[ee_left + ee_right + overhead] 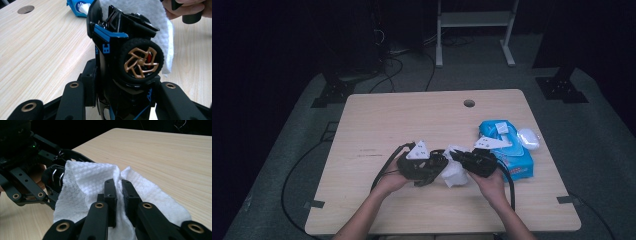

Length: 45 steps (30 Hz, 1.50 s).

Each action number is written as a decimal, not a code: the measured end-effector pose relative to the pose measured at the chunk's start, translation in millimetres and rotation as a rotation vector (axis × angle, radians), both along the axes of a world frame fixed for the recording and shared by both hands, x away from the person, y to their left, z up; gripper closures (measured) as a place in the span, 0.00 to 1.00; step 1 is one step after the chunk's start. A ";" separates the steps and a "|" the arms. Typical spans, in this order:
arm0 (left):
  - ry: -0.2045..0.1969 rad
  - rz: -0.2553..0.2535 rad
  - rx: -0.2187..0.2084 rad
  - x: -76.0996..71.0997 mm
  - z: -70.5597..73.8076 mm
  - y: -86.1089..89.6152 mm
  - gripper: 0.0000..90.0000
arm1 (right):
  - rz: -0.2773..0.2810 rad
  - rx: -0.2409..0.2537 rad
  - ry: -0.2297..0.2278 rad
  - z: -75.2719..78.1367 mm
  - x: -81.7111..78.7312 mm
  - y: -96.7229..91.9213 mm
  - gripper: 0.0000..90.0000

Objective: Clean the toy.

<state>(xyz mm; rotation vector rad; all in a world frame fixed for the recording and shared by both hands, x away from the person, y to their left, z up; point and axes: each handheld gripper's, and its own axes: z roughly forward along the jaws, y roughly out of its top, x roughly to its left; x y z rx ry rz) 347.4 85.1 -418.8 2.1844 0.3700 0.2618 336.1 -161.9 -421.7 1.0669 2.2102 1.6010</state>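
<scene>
Toy car held for wiping; wipe gripped, contact with the car not confirmed.

Left gripper [117, 100] clamps the car [125, 57] at frame centre in its own view. Right gripper [119, 192] pinches the wipe [85, 185], jaws nearly together, just right of the car. Pack [507, 150] lies centre-right on the table [387, 120]. Wiping appears underway or about to start.

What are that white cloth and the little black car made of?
The cloth looks like soft non-woven wipe material, matte with a dimpled weave. The toy car seems glossy black plastic, its tyre probably rubber, matte and treaded, around a bronze-painted rim.
</scene>
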 end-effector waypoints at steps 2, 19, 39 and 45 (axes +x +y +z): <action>-0.002 0.003 -0.002 0.0 0.2 -0.6 0.64 | 0.002 0.010 -0.007 2.5 -1.3 0.3 0.92; -0.003 0.001 -0.002 -0.9 1.0 -0.1 0.64 | 0.015 0.028 -0.021 5.5 -2.7 2.0 0.92; -0.014 -0.002 -0.005 -0.8 5.6 -3.1 0.63 | 0.035 0.077 -0.055 21.5 -8.4 4.3 0.93; -0.018 -0.007 -0.011 -0.9 8.6 -3.8 0.64 | 0.053 0.062 -0.080 28.1 -10.0 9.8 0.93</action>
